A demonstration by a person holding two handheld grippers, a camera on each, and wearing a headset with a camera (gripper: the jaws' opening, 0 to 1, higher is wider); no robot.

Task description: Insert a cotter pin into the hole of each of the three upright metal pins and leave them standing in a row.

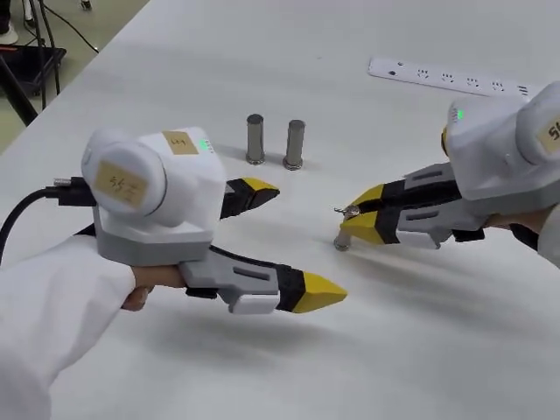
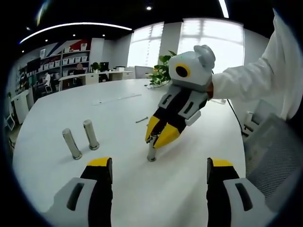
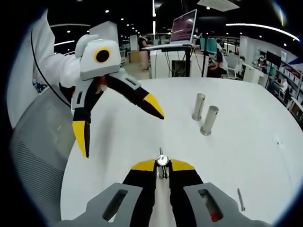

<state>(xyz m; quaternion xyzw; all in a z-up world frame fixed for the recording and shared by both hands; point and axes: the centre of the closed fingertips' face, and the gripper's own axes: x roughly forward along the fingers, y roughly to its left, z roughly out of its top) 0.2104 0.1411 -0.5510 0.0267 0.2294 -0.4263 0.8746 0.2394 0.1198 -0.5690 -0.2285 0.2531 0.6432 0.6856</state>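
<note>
Head view: a plain white table [image 1: 420, 350] runs to a strip of greenish floor [image 1: 96, 26] at the upper left; a white power strip [image 1: 451, 79] lies flat near the far right edge. Two metal pins [image 1: 255, 138] [image 1: 294, 144] stand upright side by side, just apart. The left gripper [image 1: 306, 241] hovers near them, jaws spread wide and gripping nothing. The right gripper [image 1: 350, 214] has its jaws pressed together on a cotter pin [image 1: 346, 211], right at the top of the third metal pin [image 1: 341, 242], whose base rests on the table.

Left gripper view: the third pin stands to the right of the pair, well apart from them; a loose cotter pin [image 2: 141, 119] lies on the table beyond it. The room behind has shelving [image 2: 71, 59], bright windows [image 2: 208, 33], a potted plant [image 2: 161, 73] and a grey mesh chair [image 2: 274, 156].

Right gripper view: the yellow tips close around the cotter pin at mid-frame. An open laptop [image 3: 184, 26] sits on a far desk under ceiling spotlights.
</note>
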